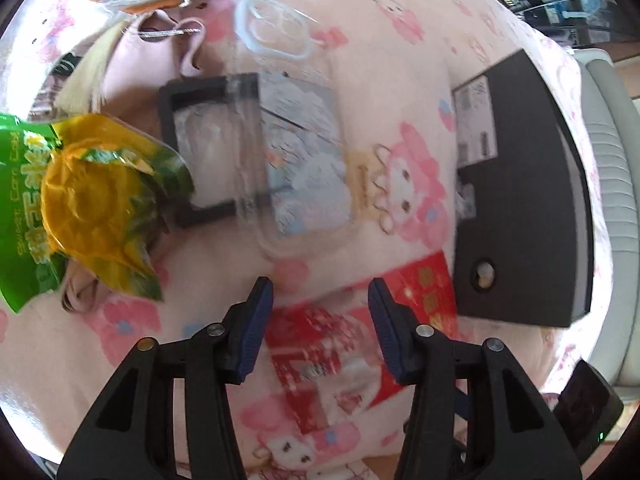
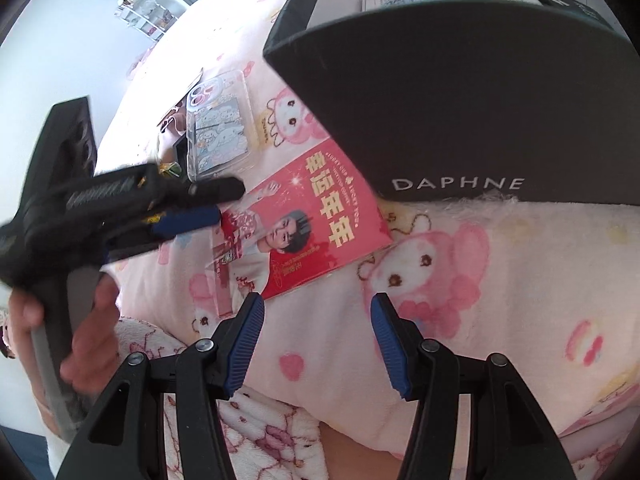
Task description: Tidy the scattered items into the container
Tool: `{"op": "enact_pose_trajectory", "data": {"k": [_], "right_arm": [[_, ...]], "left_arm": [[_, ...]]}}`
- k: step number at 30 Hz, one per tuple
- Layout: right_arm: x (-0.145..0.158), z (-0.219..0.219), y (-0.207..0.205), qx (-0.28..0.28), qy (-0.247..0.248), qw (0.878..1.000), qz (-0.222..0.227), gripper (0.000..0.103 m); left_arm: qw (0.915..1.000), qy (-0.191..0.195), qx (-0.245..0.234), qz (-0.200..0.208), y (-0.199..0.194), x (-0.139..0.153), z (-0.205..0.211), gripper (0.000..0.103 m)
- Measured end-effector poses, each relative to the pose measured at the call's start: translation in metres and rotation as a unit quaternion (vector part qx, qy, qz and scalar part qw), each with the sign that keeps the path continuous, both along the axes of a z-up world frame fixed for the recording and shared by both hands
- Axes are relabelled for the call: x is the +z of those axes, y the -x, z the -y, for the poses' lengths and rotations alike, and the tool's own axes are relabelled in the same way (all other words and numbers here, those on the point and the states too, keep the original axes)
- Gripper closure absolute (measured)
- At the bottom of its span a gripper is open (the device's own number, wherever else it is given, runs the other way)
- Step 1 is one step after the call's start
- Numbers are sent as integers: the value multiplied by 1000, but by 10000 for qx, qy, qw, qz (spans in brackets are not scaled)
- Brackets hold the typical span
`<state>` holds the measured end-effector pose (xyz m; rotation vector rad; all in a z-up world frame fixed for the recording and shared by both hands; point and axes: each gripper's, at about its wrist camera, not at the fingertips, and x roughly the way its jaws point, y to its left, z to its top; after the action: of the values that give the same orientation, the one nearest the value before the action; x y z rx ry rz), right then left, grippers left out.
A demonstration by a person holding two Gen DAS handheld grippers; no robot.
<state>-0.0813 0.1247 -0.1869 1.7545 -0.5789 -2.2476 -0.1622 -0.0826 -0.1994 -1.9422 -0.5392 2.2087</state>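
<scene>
Left gripper [image 1: 320, 300]: wide open, empty, above red card [image 1: 424, 292].
Right gripper [image 2: 318, 320]: wide open, empty, near box [image 2: 460, 112].

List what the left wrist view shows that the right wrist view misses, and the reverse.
Only the left wrist view shows the green and yellow snack packet, the small black frame under the clear phone case, and the box's labelled end.

Only the right wrist view shows the left gripper from outside, the hand holding it, the DAPHNE lettering on the black box, and items already inside it.

Both show the red envelope, the phone case, the box and the pink blanket.
</scene>
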Motion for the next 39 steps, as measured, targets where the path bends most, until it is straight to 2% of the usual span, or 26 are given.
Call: {"op": "enact_pose_trajectory", "data": {"k": [4,7,9,13,17,22,25,30,34,37,39], "right_arm": [[-3,9,1,115,63,9999,-3,51],[-4,11,4,92,41,9999,-38,51],[-5,9,7,59,58,10000,-29,51],[-3,5,9,40,18,10000,-68,51],[5,-5,9,-65,-37,9999,-145,51],[16,-24,6,-402,-278,9987,-147,51],[16,-29,-2,-598,-209,9980,-74,51],[-2,-11,-12,-284,50,9994,189,51],[-11,-2,-10,-245,28,9994,234,51],[-4,-5,-5,-255,-2,9996,150,51],[1,-6,-4,-191,-197,9996,32,51]], "left_arm": [[9980,558,-259,-149,8,-1,-19,53],[9956,717,-580,-131,1,-1,-32,53],[9962,561,-672,11,-8,-2,-34,53],[9966,-125,-714,383,-28,-3,-32,53],[9939,-555,-829,461,-43,-1,-37,53],[9945,-672,-716,350,-44,2,-36,53],[9953,-685,-581,355,-42,0,-33,53],[9954,-436,-744,428,-49,0,-45,54],[9937,-572,-787,557,-66,1,-49,54],[9940,-532,-854,435,-82,8,-55,54],[9933,-700,-819,420,-85,11,-54,54]]}}
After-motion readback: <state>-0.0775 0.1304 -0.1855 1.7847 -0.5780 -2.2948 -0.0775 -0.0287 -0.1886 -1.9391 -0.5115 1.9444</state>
